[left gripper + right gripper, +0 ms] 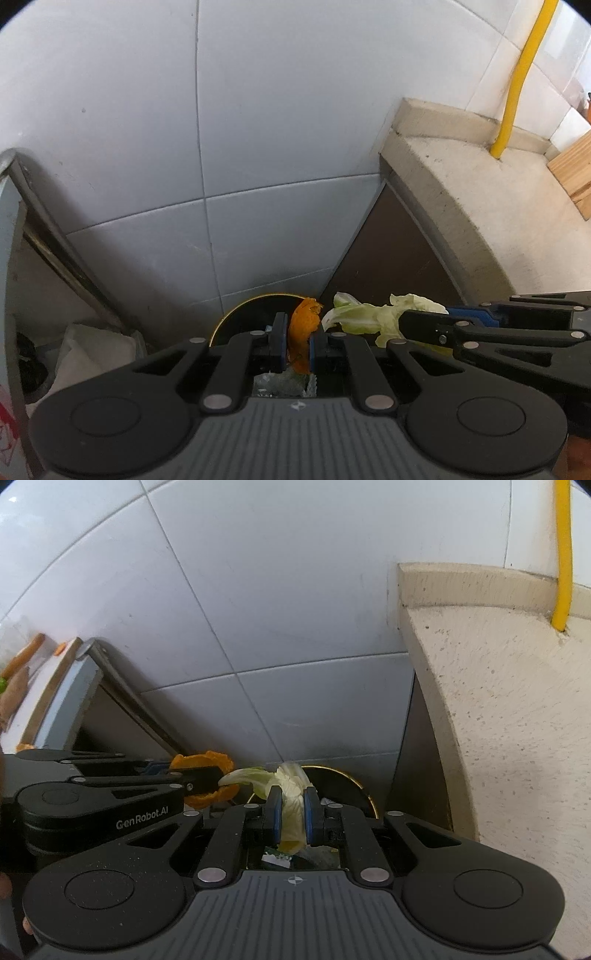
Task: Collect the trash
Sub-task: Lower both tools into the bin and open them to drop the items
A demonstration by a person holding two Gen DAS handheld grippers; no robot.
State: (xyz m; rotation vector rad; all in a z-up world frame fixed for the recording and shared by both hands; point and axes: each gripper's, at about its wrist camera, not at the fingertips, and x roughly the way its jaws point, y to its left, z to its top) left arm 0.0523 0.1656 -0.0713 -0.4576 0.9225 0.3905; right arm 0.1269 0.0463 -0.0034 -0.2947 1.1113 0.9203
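My left gripper (298, 339) is shut on a curled piece of orange peel (303, 325), which sticks up past the blue pads. My right gripper (292, 810) is shut on a pale green cabbage leaf (291, 812) that bends over its tips. Both hang side by side above a round black bin with a gold rim (243, 321), set low in the corner between the tiled wall and a dark cabinet side. In the left wrist view the right gripper (402, 325) comes in from the right with the leaf (365, 317). From the right wrist, the left gripper (218, 779) shows with the peel (207, 762).
A beige stone counter (517, 720) with a raised ledge stands to the right, with a yellow pipe (517, 81) running up the wall behind it. At the left a grey board (70, 701) leans beside a white cutting board holding scraps. White crumpled paper (96, 347) lies beside the bin.
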